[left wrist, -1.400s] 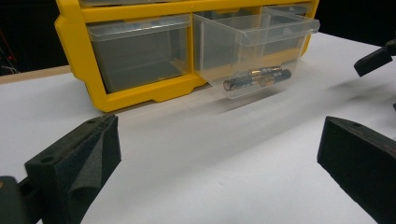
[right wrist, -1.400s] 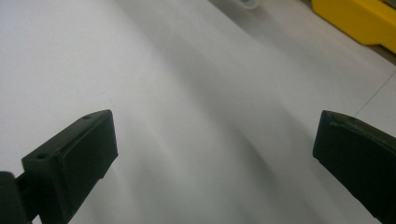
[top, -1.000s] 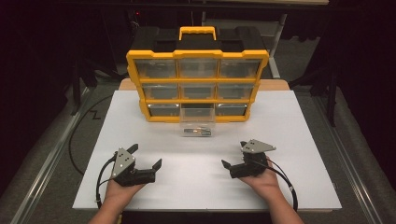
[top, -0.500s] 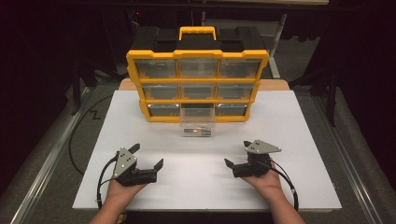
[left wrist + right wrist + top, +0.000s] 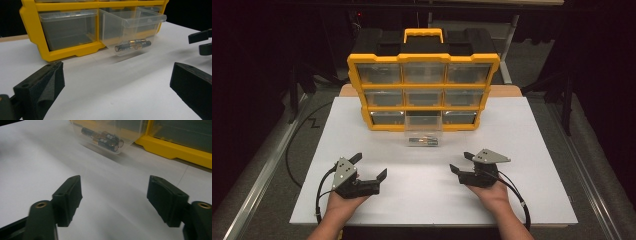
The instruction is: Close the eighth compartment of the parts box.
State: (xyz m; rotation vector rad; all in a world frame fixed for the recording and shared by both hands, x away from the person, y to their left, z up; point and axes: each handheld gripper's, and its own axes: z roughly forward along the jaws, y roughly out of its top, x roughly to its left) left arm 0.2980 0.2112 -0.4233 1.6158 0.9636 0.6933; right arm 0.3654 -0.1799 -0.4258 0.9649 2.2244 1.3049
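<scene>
Batteries (image 5: 422,142) are seen lying in the clear drawer (image 5: 424,125) that is pulled out from the bottom row of the yellow organiser (image 5: 424,90), at its middle; the drawer's front rests on the white table (image 5: 537,165). In the left gripper view the batteries (image 5: 133,45) are shown side by side against the drawer's sloped front, and in the right gripper view (image 5: 103,138) they are seen near the top edge. The left gripper (image 5: 368,168) is held released, its jaws wide apart, with nothing between them. The jaws of the right gripper (image 5: 460,162) have just been closing, yet a clear gap remains and only bare table is seen between them; nothing is grasped. Both hands are kept at the near edge of the table, well apart from the drawer, as in the earlier high views. The narrowing is judged to be a presetting of the right jaws for a slim object, so that the reach towards the batteries is taken as the step about to begin; no contact has yet been made.
</scene>
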